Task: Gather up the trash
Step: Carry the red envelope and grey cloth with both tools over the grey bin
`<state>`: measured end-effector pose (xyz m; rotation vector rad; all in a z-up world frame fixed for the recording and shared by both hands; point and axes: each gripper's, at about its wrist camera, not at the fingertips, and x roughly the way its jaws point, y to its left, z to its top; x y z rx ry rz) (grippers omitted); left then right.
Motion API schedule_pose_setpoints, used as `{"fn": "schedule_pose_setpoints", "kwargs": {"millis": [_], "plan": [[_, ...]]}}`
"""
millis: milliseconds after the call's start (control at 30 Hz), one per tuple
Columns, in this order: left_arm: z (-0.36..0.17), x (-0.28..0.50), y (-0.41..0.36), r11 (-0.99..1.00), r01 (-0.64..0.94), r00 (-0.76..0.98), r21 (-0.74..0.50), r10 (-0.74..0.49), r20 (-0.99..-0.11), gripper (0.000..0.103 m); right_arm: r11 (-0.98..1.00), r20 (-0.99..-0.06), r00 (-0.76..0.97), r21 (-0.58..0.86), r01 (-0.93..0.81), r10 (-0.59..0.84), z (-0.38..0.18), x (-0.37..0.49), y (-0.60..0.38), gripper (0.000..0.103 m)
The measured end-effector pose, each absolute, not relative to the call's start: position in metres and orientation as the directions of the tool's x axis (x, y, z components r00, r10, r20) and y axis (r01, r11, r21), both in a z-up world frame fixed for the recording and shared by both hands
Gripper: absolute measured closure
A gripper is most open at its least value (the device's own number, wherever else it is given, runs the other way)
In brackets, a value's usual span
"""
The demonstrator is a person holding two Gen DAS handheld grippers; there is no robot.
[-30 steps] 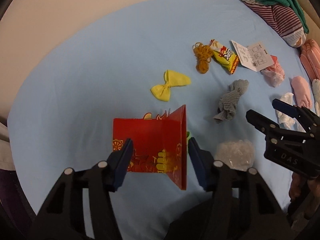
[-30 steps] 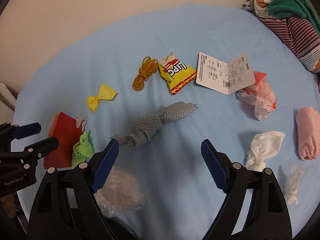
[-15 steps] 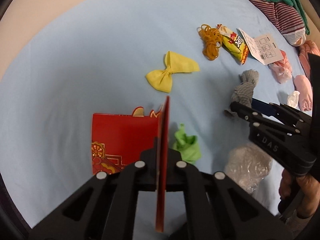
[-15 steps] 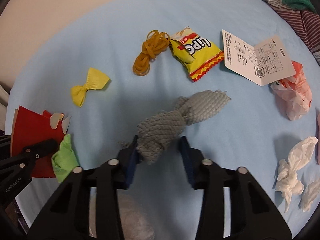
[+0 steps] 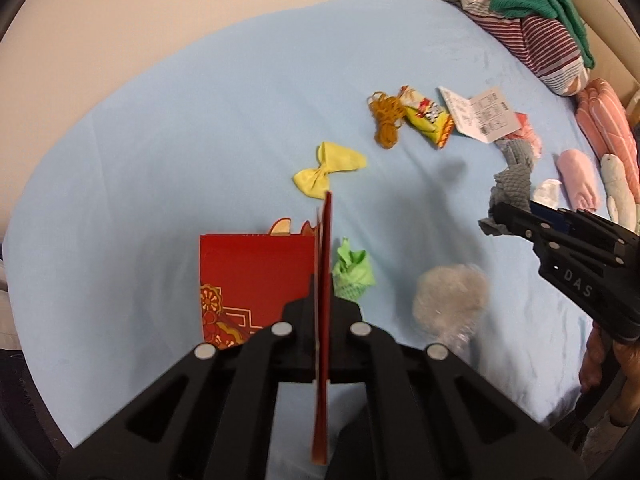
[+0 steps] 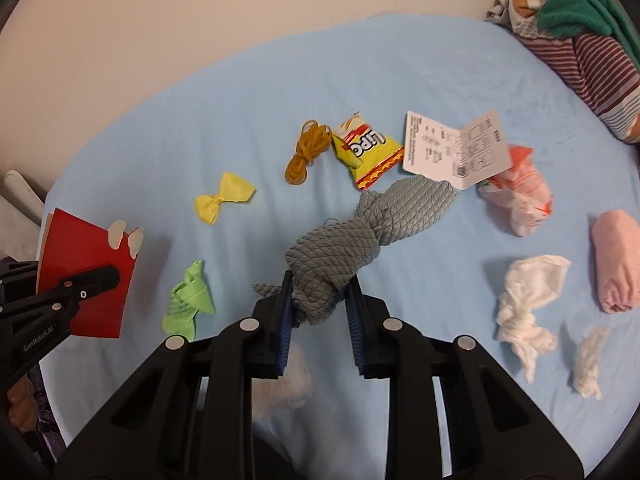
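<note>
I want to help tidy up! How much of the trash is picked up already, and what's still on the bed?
Nothing looks put away yet. The left gripper is shut on the red card. The right gripper is closing on the grey knotted rag. Still lying on the blue sheet: chip bag, yellow bow, rubber bands, green scrap, white tissues.

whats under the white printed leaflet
The white printed leaflet lies partly over a corner of the yellow snack bag and the top of the orange-and-white plastic bag. Below them is blue bedsheet; anything else beneath stays covered.
</note>
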<state>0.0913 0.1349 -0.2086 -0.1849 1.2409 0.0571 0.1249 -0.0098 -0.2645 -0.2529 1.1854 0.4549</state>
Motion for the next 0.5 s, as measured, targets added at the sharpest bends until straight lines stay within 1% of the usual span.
{"fn": "schedule_pose_setpoints", "kwargs": {"millis": [67, 133, 333, 500], "plan": [[-0.195, 0.082, 0.130, 0.986, -0.125, 0.344, -0.109, -0.060, -0.937, 0.101, 0.885, -0.925, 0.320, 0.036, -0.464, 0.205, -0.251, 0.125, -0.003, 0.080], [-0.181, 0.074, 0.120, 0.989, -0.104, 0.364, -0.109, -0.065, -0.929, 0.101, 0.889, -0.916, 0.345, 0.025, -0.456, 0.203, -0.241, 0.122, -0.019, 0.080], [-0.145, 0.049, 0.082, 0.994, -0.004, 0.424, -0.109, -0.097, -0.901, 0.101, 0.910, -0.887, 0.425, -0.012, -0.414, 0.181, -0.194, 0.075, -0.060, 0.080], [-0.121, 0.030, 0.038, 0.987, 0.099, 0.459, -0.130, -0.161, -0.874, 0.101, 0.942, -0.858, 0.494, -0.041, -0.334, 0.138, -0.165, 0.036, -0.106, 0.080]]}}
